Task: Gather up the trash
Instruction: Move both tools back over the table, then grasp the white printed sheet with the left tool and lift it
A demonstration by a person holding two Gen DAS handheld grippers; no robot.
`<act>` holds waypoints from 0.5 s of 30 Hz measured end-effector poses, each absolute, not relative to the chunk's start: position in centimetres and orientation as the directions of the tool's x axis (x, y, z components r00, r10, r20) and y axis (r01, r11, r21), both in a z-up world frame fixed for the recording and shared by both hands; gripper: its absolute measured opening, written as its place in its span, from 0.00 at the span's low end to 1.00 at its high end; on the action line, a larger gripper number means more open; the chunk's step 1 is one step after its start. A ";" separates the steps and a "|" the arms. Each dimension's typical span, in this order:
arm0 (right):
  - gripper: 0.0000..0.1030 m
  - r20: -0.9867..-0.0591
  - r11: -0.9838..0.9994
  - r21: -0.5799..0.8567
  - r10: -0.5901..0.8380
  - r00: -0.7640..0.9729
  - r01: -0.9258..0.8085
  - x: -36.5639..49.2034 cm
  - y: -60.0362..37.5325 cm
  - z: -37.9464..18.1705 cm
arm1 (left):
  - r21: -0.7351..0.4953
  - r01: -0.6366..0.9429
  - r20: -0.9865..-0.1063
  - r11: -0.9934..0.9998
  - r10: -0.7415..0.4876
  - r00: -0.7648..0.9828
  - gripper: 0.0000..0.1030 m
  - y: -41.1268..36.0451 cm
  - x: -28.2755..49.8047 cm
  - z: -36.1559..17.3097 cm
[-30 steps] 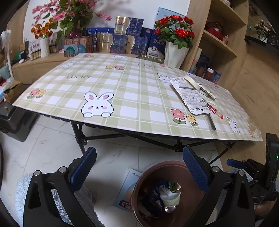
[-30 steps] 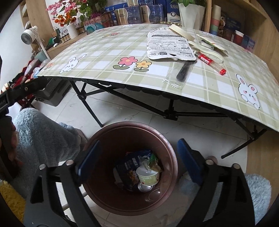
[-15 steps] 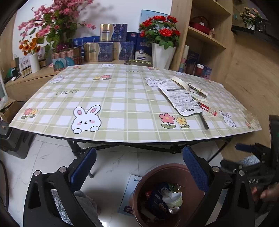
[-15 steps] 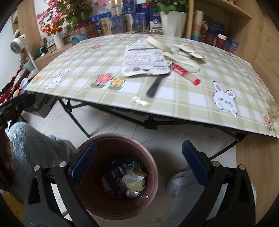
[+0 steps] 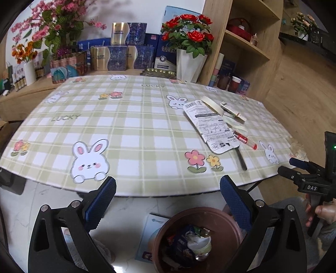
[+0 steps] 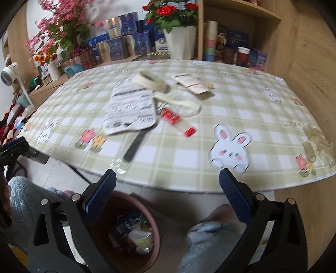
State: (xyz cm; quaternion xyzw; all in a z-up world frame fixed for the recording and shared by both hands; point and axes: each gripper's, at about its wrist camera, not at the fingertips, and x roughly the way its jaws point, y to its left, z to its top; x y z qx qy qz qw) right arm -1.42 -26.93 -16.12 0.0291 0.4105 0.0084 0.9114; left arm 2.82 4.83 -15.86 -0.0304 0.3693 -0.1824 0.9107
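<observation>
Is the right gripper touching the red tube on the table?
Apart. The right wrist view shows the right gripper open and empty at the near table edge, with bare tablecloth between it and the red tube.

I am counting one brown bin [image 5: 229, 218], one printed card [image 5: 210, 126], one red-capped tube [image 5: 244, 139], two rose-and-blossom flower pots [image 5: 190, 67].

We see a white marble floor [image 5: 130, 212] under a folding table with a green checked cloth [image 5: 134, 134]. Behind it stand a white wall [image 5: 147, 14], a wooden shelf unit [image 5: 247, 42] and flower pots [image 5: 189, 61]. Daylight is soft.
</observation>
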 end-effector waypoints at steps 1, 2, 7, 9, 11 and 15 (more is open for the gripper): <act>0.94 -0.745 0.998 0.058 0.033 0.666 0.015 -1.2 -27.3 -16.0 | -0.204 0.314 -0.665 0.927 -0.367 0.650 0.94 4.5 3.4 -15.8; 0.94 -0.743 0.998 0.053 0.023 0.669 0.025 -0.7 -28.0 -15.9 | -0.214 0.318 -0.667 0.924 -0.376 0.643 0.94 4.3 3.8 -15.7; 0.94 -0.739 0.997 0.048 -0.009 0.674 0.066 1.4 -30.4 -15.9 | -0.217 0.395 -0.665 0.893 -0.431 0.610 0.89 1.3 6.2 -14.9; 0.94 -0.739 0.995 0.051 -0.020 0.673 0.085 2.4 -31.4 -16.1 | -0.219 0.420 -0.666 0.881 -0.449 0.595 0.89 0.0 7.2 -14.7; 0.94 -0.739 0.993 0.060 -0.024 0.674 0.101 3.4 -32.3 -16.4 | -0.239 0.436 -0.668 0.868 -0.473 0.574 0.87 -1.1 8.4 -14.8; 0.94 -0.740 0.989 0.091 -0.013 0.672 0.118 5.0 -33.3 -16.9 | -0.303 0.438 -0.686 0.846 -0.513 0.516 0.81 -3.2 11.4 -15.6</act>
